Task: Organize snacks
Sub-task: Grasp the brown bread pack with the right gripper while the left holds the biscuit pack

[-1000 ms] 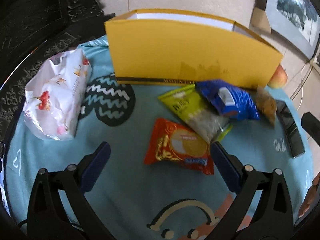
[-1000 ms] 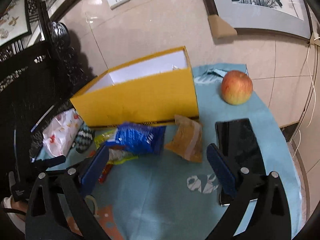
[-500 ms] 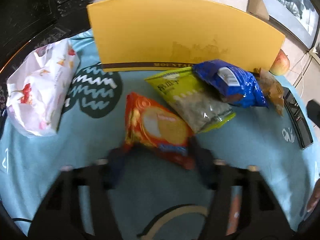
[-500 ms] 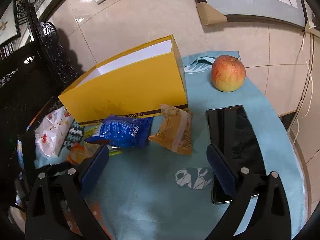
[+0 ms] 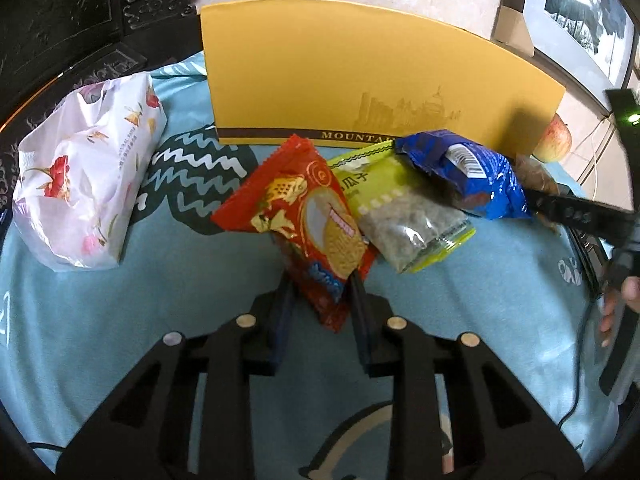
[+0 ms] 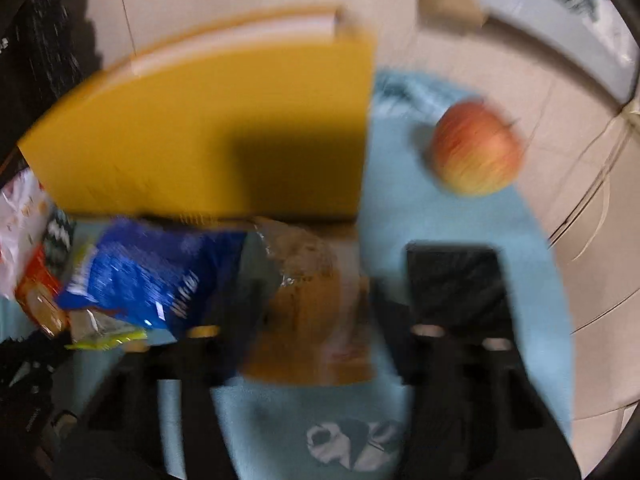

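A red snack packet (image 5: 304, 216) has its lower end between the pads of my left gripper (image 5: 320, 284). The jaws are closing on it, and the packet tilts up off the cloth. Beside it lie a green seed packet (image 5: 400, 216) and a blue packet (image 5: 468, 176), in front of the yellow box (image 5: 360, 80). The right wrist view is blurred. There a brown snack packet (image 6: 312, 280) fills the gap of my right gripper (image 6: 312, 308), whose jaws are closing against its sides. The blue packet (image 6: 160, 272) lies to its left.
A white floral bag (image 5: 84, 184) rests at the left of the light blue tablecloth (image 5: 100, 340). An apple (image 6: 476, 148) sits to the right of the yellow box (image 6: 200, 128). A black phone (image 6: 452, 280) lies just right of the brown packet. A person's hand (image 5: 616, 304) shows at the right edge.
My left gripper went from wide open to closed on the red packet, tipping it up. My right gripper moved forward and down to the brown packet and narrowed its jaws around it.
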Demonstrator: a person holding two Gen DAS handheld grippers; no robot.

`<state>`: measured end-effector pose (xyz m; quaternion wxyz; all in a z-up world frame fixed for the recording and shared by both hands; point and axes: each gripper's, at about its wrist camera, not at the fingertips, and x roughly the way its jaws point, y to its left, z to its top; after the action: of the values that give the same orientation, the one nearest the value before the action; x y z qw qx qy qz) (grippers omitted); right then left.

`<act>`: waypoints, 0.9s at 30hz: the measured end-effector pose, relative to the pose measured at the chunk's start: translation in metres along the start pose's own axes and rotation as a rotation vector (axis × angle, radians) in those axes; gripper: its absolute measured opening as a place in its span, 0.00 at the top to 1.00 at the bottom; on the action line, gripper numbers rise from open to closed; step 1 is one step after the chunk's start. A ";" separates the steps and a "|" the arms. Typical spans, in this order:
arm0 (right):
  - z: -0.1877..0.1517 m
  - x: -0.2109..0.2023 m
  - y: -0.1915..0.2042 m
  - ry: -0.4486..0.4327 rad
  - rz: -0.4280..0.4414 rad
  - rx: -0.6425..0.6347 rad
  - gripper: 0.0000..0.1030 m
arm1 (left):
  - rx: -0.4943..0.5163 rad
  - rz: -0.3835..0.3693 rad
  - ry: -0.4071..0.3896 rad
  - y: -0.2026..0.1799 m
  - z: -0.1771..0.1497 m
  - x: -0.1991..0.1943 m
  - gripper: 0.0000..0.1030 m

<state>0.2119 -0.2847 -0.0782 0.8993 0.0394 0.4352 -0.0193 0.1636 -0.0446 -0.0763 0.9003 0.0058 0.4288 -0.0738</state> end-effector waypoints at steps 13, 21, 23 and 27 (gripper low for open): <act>-0.037 -0.050 -0.039 -0.097 0.305 0.193 0.65 | -0.036 0.040 -0.021 0.014 0.008 -0.006 0.22; -0.036 -0.061 -0.033 -0.110 0.351 0.174 0.65 | 0.017 0.046 0.030 0.005 0.024 0.024 0.24; -0.037 -0.059 -0.031 -0.104 0.345 0.169 0.65 | 0.041 0.044 0.018 0.004 0.026 0.024 0.43; -0.037 -0.062 -0.028 -0.112 0.351 0.164 0.65 | -0.008 0.031 0.022 0.011 0.026 0.017 0.59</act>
<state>0.1429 -0.3097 -0.0541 0.9054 0.1867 0.3681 0.1000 0.1954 -0.0373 -0.0733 0.8965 0.0099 0.4390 -0.0580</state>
